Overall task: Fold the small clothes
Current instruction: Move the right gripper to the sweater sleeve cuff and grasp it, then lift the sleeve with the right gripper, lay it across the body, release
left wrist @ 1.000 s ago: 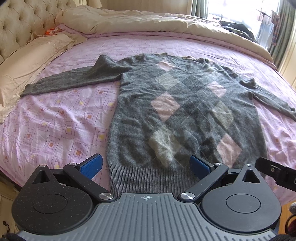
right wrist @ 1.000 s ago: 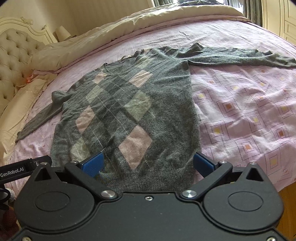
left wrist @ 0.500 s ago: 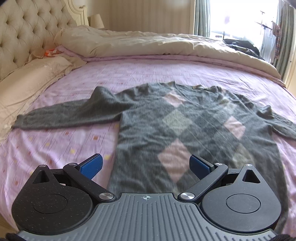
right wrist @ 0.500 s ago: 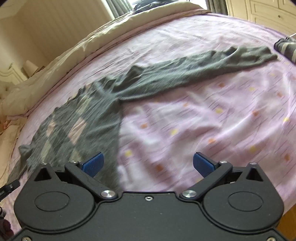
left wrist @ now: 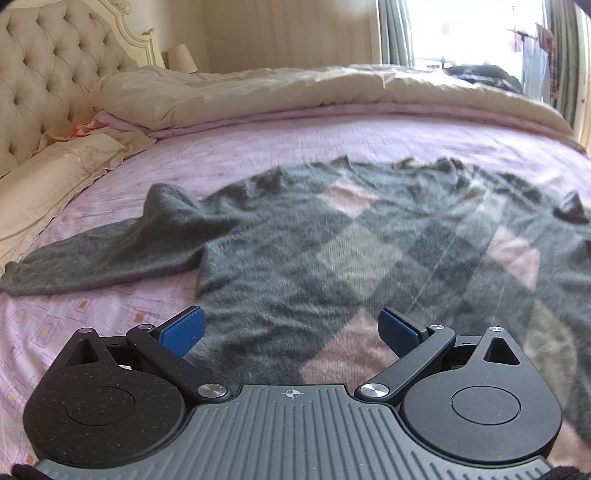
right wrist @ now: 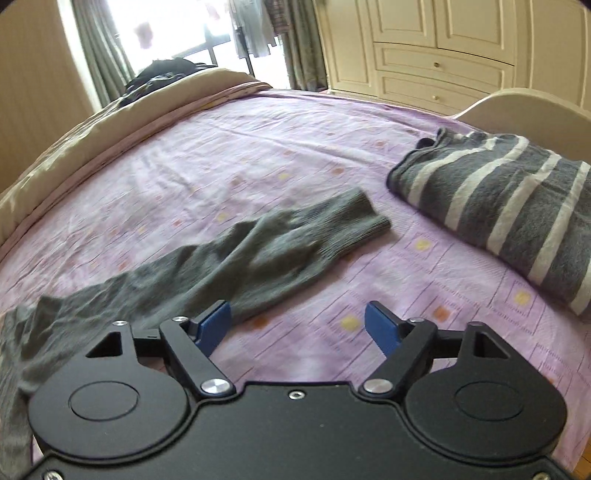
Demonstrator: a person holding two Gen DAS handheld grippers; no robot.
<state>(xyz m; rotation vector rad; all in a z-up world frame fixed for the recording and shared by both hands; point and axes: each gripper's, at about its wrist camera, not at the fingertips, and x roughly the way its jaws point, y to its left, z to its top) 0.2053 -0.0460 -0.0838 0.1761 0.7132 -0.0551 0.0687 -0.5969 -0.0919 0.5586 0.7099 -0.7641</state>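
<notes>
Bed (right wrist: 258, 155): striped garment (right wrist: 517, 206) in right view only.

Daylit throughout, entering from the blown-out white window (left wrist: 465, 33) at 1 o'clock in the left wrist view and (right wrist: 173, 29) at 11 o'clock in the right. Soft, faint shadows only. Motion blur smearing the grey argyle knitted sweater (left wrist: 332, 251) and the lilac patterned bedsheet (right wrist: 240, 155). Strong fisheye bowing at the edges, with dark vignetted corners.

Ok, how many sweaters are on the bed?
2. The argyle sweater lies spread flat mid-bed; the striped sweater lies folded beyond its sleeve. Others may be out of view.
</notes>
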